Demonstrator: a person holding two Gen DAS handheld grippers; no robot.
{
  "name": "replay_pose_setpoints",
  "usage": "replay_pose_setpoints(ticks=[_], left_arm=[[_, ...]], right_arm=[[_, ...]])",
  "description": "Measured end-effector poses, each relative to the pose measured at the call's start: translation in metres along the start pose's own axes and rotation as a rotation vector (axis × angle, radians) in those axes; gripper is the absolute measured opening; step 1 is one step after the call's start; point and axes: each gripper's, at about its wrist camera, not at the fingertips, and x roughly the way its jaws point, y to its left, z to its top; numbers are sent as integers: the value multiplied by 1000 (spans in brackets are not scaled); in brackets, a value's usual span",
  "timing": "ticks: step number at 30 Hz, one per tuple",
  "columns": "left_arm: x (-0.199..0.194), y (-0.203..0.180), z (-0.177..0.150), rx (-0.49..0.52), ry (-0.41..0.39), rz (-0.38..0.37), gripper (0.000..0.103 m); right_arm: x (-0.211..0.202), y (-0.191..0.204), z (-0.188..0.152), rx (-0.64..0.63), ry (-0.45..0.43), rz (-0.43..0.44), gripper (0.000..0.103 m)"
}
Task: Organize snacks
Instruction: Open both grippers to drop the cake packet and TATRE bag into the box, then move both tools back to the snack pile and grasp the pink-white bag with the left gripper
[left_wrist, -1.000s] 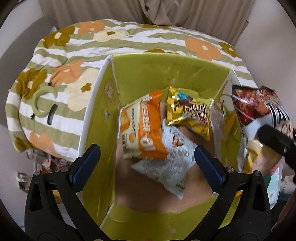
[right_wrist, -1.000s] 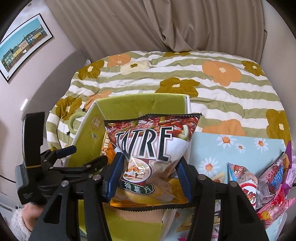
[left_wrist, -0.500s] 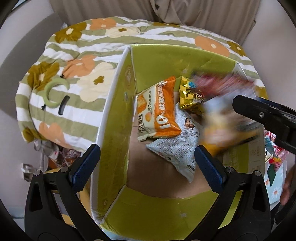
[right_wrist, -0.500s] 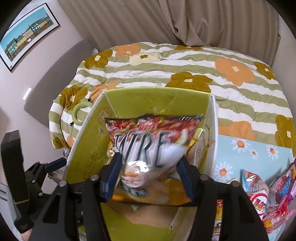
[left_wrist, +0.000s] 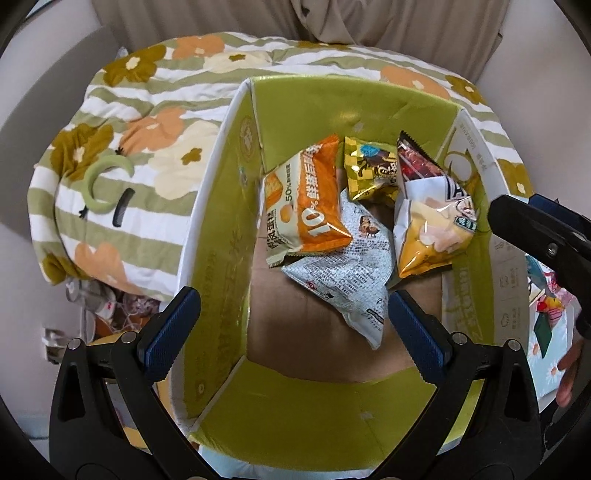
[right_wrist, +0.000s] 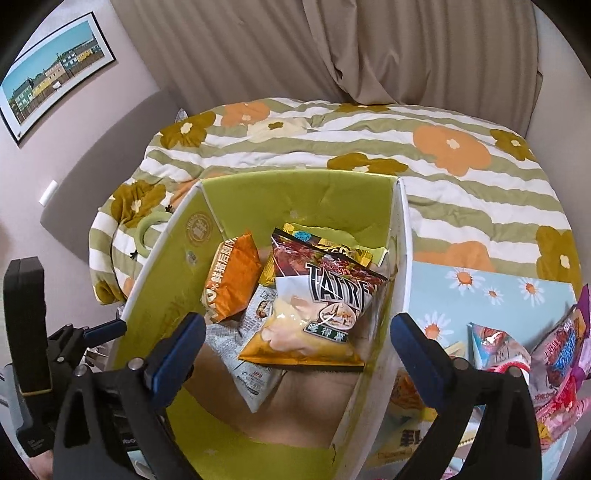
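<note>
The right gripper (right_wrist: 297, 341) has just let go and hangs open over the box (right_wrist: 400, 258), the chip bag (right_wrist: 321, 310) now lying against its right wall, so the remaining snacks (right_wrist: 554, 354) outside wait, left gripper (left_wrist: 293, 326) open too.

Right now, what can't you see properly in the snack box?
- White packet: its front is covered by the orange packet in both views.
- Gold packet: mostly behind the chip bag in the right view.
- Box: near wall cut off behind the left fingers.
</note>
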Motion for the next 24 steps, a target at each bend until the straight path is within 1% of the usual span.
replay_pose_setpoints(ticks=[6,11,15,18,24], left_arm=[[-23,-10,-2,-6,-40,-15,101],[-50,-37,-8,16,-90,-8,101],[-75,-67,-20,7,-133,-26,101],[-89,-95,-32,-2,-149,-44,101],[-109,-157,-61,0,-174,-58,101]], right_arm=[[-30,-4,-7,12,-53,20,100],[-64,-14,-14,13,-103,10,100],[-102,-34,-27,-15,-147,-13,100],[-127,-51,-41,-27,-168,-31,100],[-176,-103,-76,-27,-191,-85,100]])
